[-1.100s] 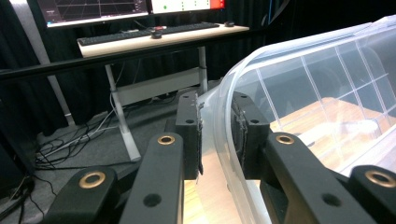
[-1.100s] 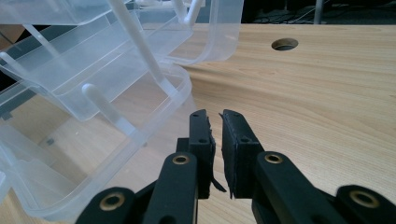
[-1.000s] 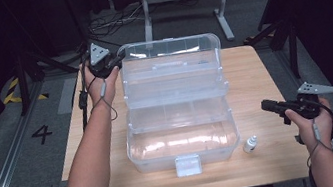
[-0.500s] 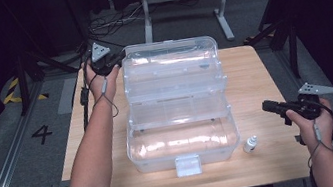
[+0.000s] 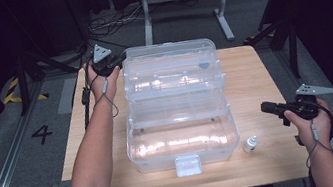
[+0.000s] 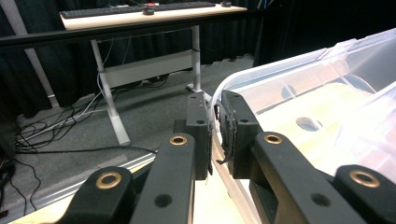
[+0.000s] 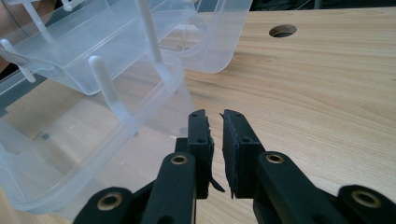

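The wooden worktop [image 5: 253, 79] carried a clear tiered storage box [image 5: 182, 141], spread open in steps and lying just as it had a second earlier. The change was all at the box's far left corner. There the left gripper [image 5: 121, 60] had sunk a little and edged in against the box, and its jaws had just been closing. In the left gripper view the thin rim of the folded-back lid [image 6: 299, 70] ran between the two pads, which stood clenched on it at that corner. I judged this a fresh hold on the lid, most likely the start of swinging it over to fold the box shut. The trays and base had not yet moved.

The right gripper [image 5: 264, 107] had kept its place off the box's right side, clear of the wall. Its jaws were drawn almost together on nothing, pointing toward the box. In the right gripper view the box's near corner [image 7: 116, 154] lay ahead and to the left of the jaws, not touching them.

A small white dropper bottle [image 5: 250, 144] stood upright just beside the box's front right corner, untouched and unmoved, between the box and the right hand [image 5: 308, 119].
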`<action>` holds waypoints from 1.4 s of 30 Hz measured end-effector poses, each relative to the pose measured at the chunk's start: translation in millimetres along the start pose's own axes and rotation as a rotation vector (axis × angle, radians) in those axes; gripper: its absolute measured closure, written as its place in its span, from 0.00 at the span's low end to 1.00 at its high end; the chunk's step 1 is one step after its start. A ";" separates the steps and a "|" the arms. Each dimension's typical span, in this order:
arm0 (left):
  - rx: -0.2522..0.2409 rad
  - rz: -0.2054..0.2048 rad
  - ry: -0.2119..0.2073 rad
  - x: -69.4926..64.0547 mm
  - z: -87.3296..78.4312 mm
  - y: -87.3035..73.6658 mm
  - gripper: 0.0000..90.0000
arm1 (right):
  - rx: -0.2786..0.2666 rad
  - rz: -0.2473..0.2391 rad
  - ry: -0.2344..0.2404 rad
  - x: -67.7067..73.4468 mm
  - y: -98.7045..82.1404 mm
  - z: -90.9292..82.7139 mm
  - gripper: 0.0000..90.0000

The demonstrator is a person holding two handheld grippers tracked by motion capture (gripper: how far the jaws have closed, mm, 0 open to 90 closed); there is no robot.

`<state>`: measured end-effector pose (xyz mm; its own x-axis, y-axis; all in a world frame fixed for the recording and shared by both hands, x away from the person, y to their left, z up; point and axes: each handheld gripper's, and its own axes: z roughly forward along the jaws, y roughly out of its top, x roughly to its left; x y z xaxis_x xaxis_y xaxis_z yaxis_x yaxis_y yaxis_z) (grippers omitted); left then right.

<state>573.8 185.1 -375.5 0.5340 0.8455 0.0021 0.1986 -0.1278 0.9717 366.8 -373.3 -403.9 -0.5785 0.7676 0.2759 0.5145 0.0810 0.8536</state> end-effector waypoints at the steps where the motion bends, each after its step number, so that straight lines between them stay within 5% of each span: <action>1: 0.005 0.011 0.003 0.0 1.6 -1.0 0.92 | 0.002 0.000 0.002 -0.3 -0.3 0.3 0.91; 26: -0.004 -0.046 0.006 11.4 21.2 -33.3 0.96 | 0.034 0.014 0.000 -0.6 -6.0 9.4 0.91; 42: -0.023 -0.079 -0.022 13.8 12.9 -31.0 0.96 | 0.021 0.013 0.003 0.0 -6.0 6.4 0.89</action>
<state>585.6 194.0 -408.6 0.5358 0.8406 -0.0799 0.2223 -0.0491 0.9737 367.8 -369.7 -411.8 -0.5741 0.7665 0.2880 0.5348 0.0847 0.8407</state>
